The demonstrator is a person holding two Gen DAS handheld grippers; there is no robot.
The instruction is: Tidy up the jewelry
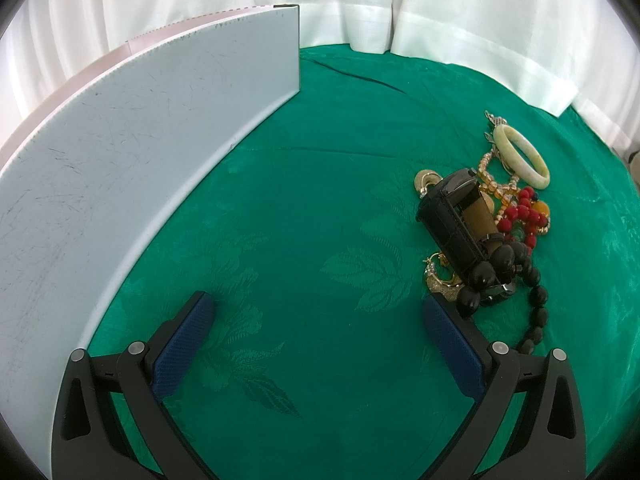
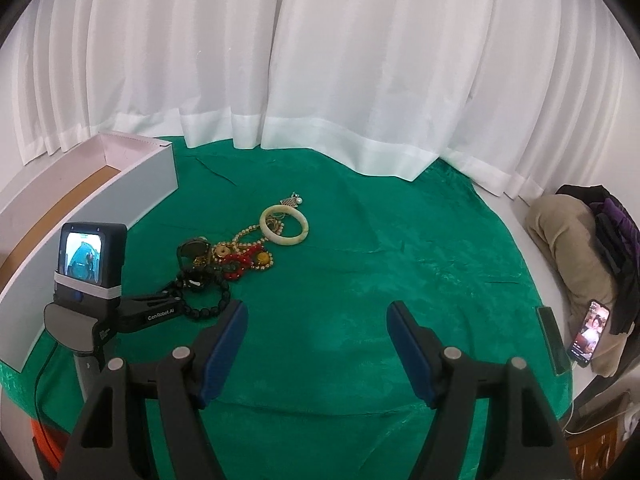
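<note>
Both grippers are hanging over the green cloth (image 2: 400, 248) with nothing between their fingers. The left gripper (image 1: 320, 344) is standing wide open at the bottom of its own view, and the right gripper (image 2: 316, 344) is spread wide at the bottom of its view too. The jewelry pile (image 2: 240, 252) is lying in the middle left of the right wrist view, with a pale bangle (image 2: 285, 225) resting at its far end and a black bead bracelet (image 2: 212, 300) at its near end. The long white box (image 2: 132, 184) is sitting at the left edge, well apart from the pile. 1 phone (image 2: 588, 332) is glowing at the far right.
</note>
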